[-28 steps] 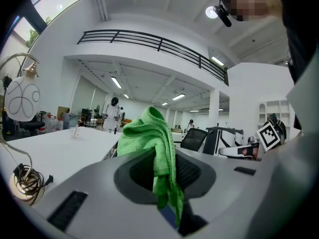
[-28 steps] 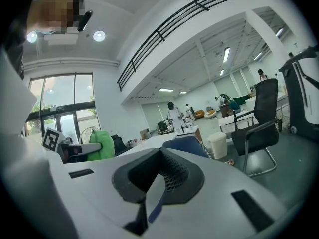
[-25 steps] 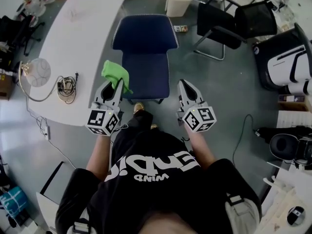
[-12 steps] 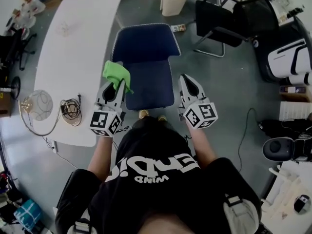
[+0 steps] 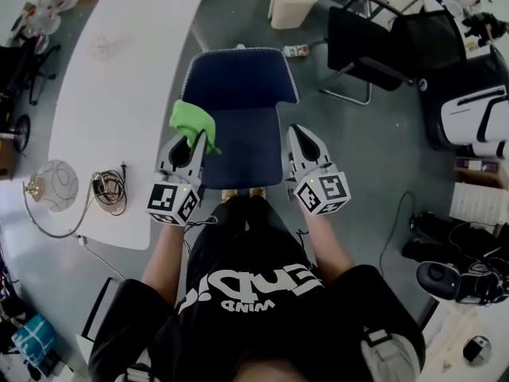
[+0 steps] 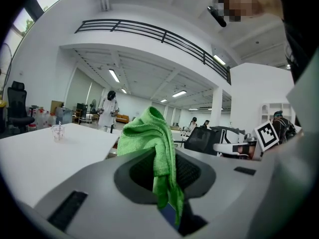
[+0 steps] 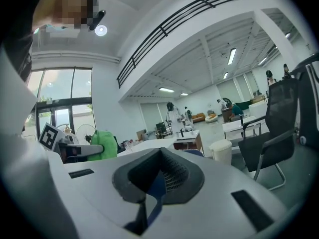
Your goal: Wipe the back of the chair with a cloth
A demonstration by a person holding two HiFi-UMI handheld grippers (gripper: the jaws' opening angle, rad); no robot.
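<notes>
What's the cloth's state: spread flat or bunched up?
Bunched. The green cloth is a crumpled wad pinched in the left gripper's shut jaws, one fold hanging down between them; no flat spread face shows.

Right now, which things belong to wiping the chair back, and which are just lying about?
For the job: green cloth, clamped in the left gripper; blue chair.
Lying about: white table, coiled cable, white bin, black chairs.
</notes>
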